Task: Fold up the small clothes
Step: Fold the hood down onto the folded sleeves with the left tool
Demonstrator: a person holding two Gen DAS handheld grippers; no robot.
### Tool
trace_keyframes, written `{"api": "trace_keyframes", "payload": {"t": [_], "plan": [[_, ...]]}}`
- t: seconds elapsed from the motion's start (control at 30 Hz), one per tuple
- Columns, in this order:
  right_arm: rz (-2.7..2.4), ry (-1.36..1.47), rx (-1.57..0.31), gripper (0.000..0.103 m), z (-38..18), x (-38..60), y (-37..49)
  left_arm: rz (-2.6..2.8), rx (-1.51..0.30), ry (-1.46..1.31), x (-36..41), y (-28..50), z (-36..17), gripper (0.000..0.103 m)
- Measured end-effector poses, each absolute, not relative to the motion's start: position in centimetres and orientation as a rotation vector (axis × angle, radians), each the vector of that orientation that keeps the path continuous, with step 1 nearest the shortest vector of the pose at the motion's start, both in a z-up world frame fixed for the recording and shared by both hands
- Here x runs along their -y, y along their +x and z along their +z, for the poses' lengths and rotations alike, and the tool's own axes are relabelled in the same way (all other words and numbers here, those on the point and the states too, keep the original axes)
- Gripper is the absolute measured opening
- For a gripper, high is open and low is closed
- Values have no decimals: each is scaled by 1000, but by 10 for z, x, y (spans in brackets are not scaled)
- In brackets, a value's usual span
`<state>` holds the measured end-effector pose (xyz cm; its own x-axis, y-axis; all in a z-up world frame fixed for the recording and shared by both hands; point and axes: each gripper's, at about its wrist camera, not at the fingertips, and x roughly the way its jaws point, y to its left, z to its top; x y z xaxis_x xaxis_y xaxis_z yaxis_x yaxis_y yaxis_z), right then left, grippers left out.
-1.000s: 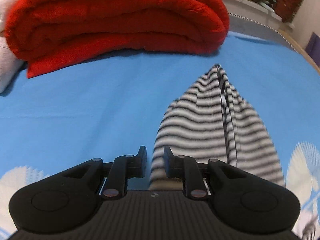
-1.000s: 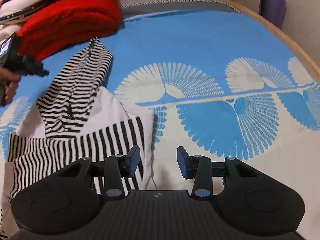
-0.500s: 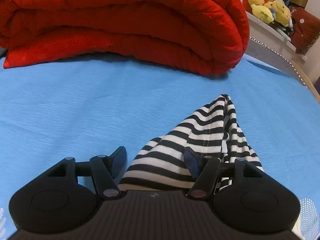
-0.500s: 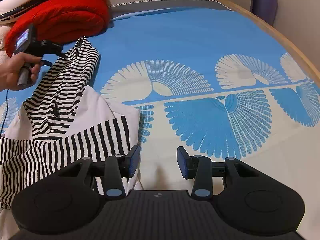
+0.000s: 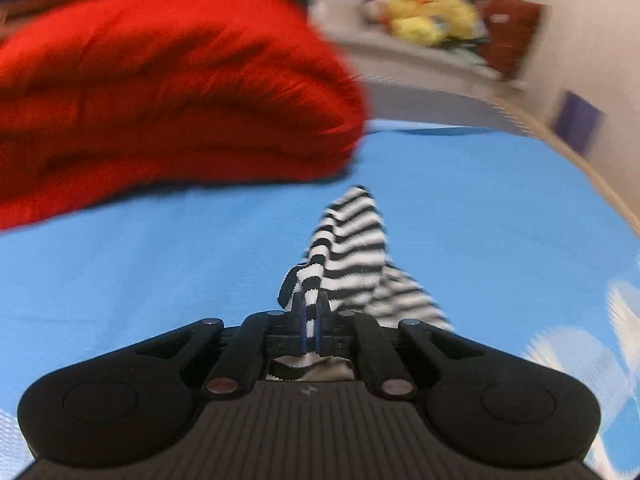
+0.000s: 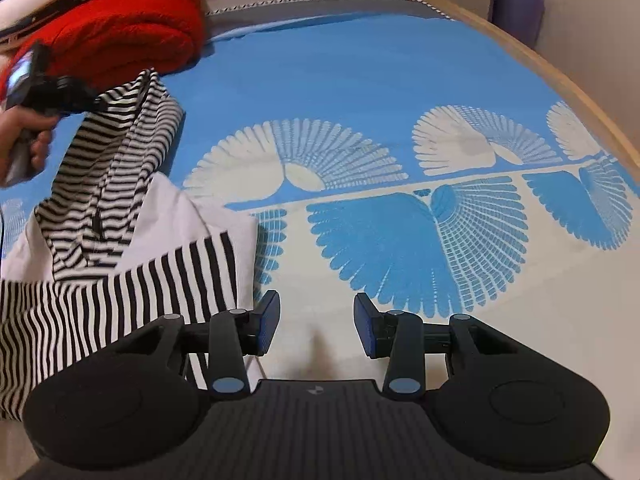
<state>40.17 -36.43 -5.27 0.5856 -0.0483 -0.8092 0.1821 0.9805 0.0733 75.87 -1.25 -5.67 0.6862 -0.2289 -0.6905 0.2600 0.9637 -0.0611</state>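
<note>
A black-and-white striped garment with a white panel lies on the blue bedsheet at the left of the right wrist view. Its long striped sleeve stretches toward the red blanket. My left gripper is shut on the edge of that sleeve, and the striped cloth is pinched between its blue pads and lifted a little. In the right wrist view that same left gripper shows at the far left in a hand. My right gripper hovers open over the pale sheet beside the garment's hem, with nothing between its fingers.
A folded red blanket lies just beyond the sleeve. Yellow plush toys sit on a ledge behind the bed. The bed's wooden edge curves along the right. The blue and white fan-print sheet spreads to the right of the garment.
The left gripper opened around the striped sleeve, then shut on its edge and raised it. The right gripper stayed open and hardly moved.
</note>
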Motion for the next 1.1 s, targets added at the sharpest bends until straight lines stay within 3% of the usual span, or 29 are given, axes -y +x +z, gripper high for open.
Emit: {"api": "trace_keyframes", "payload": {"t": [0.13, 0.3, 0.4, 0.5, 0.67, 0.73, 0.8, 0.93, 1.1], "plan": [[-135, 187, -903, 42, -39, 368, 399, -457, -673, 120, 18, 659, -5, 3], [-117, 240, -857, 42, -21, 366, 392, -726, -604, 295, 19, 474, 37, 3], [-107, 276, -832, 42, -11, 367, 385, -861, -726, 321, -2, 368, 34, 4], [-99, 312, -811, 42, -3, 366, 378, -857, -852, 277, -28, 312, 27, 6], [-51, 349, -823, 42, -4, 351, 374, -489, -869, -83, -64, 317, 30, 7], [-13, 396, -863, 42, -11, 344, 377, -371, -898, -292, -72, 335, 11, 24], [33, 458, -922, 42, -24, 337, 381, -265, -986, -413, -84, 356, -16, 32], [88, 499, -1049, 42, -54, 318, 388, -92, -1245, -520, -95, 378, -75, 33], [101, 550, -1184, 42, -95, 299, 396, -53, -1338, -578, -105, 379, -103, 36]]}}
